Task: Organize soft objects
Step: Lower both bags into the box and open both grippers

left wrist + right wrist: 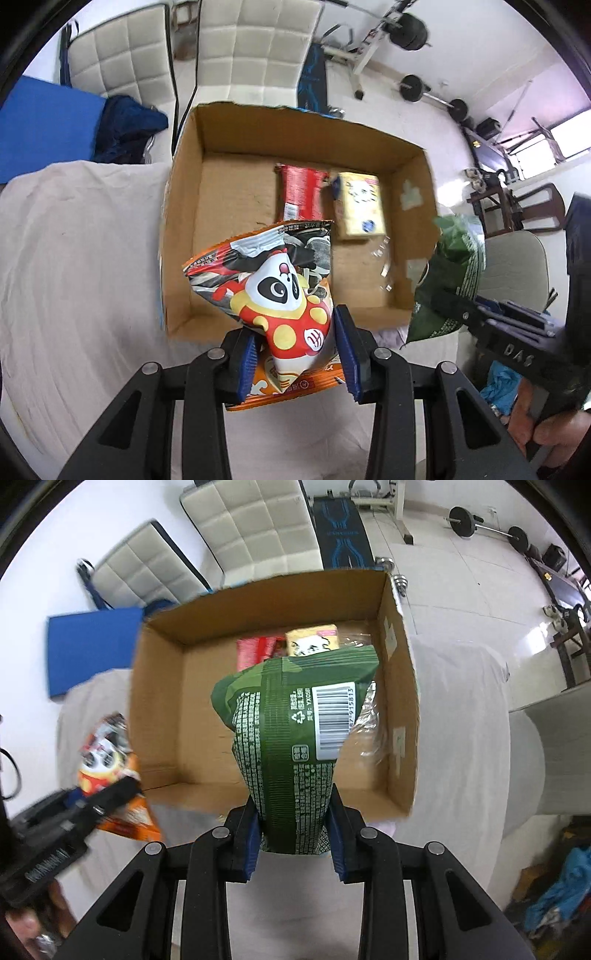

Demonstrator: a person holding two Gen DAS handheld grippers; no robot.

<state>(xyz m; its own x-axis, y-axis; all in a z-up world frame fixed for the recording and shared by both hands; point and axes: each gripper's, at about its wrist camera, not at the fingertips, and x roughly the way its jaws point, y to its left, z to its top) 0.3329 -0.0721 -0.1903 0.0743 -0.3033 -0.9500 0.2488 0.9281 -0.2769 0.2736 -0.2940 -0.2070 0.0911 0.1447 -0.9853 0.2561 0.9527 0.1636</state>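
Observation:
My left gripper (297, 354) is shut on an orange panda snack bag (273, 291), held above the near edge of an open cardboard box (184, 206). My right gripper (293, 834) is shut on a green snack bag (291, 738), held over the near wall of the same box (159, 686). Inside the box lie a red packet (301, 192), a yellow tissue pack (358, 205) and a clear plastic bag (384, 258). The green bag (447, 280) and right gripper show at the right of the left wrist view. The panda bag (107, 753) shows at the left of the right wrist view.
The box sits on a surface covered with a pale cloth (74, 258). White padded chairs (258, 48), a blue mat (44, 125) and dark blue fabric (129, 125) lie beyond it. Weight equipment (413, 29) stands at the back; a chair (517, 266) is at the right.

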